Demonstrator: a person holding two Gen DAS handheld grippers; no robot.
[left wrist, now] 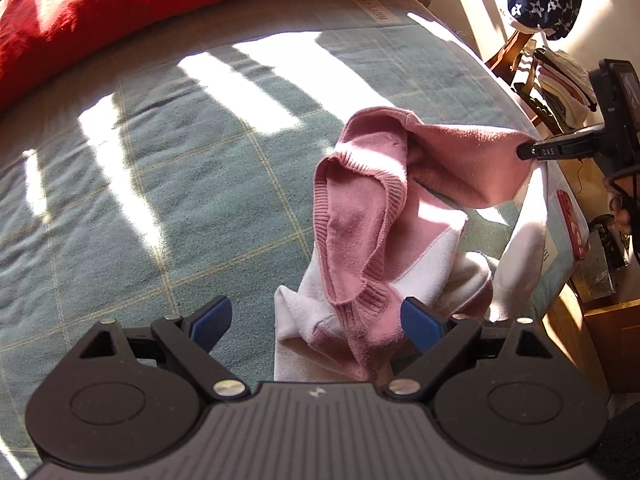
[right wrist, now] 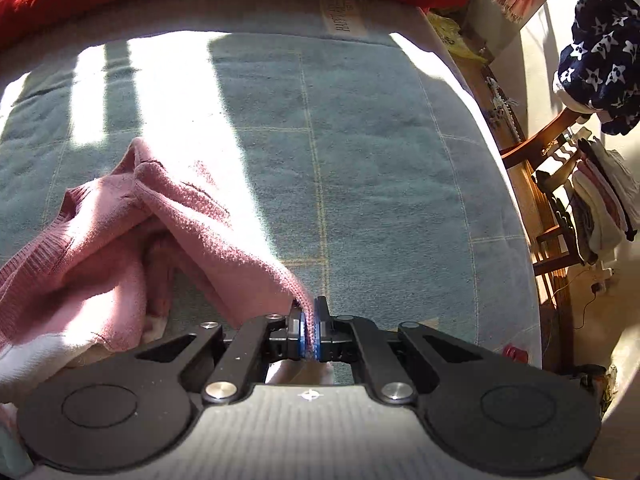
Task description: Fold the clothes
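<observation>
Bedding fills both views: a teal blanket [left wrist: 160, 184] with thin yellow grid lines, short-napped and slightly rumpled, striped by hard sunlight, with a red quilt [left wrist: 140, 4] bunched along its far edge. On the blanket near the bed's right side lies the sweater [left wrist: 360, 216], a soft pink and white knit with ribbed trim, crumpled and half lifted, its folds twisted over one another. The right gripper [right wrist: 310, 328] has its jaws pinched tight on a pink edge of the knit, and the cloth runs taut from the heap to that pinch. The left gripper [left wrist: 316, 320] hovers just above the near end of the sweater with jaws spread wide, holding nothing, ribbed fabric lying between its blue pads [left wrist: 420, 322]. The main risk, as I judge it, is that a thin pinch on stretchy knit slips free if the pull goes on, or drags the whole heap toward the bed edge, where a white part [left wrist: 524, 264] already hangs over. The left jaws might also close on several layers at once, locking the twist in. A chair [right wrist: 552, 184] stacked with clothes stands well apart.
</observation>
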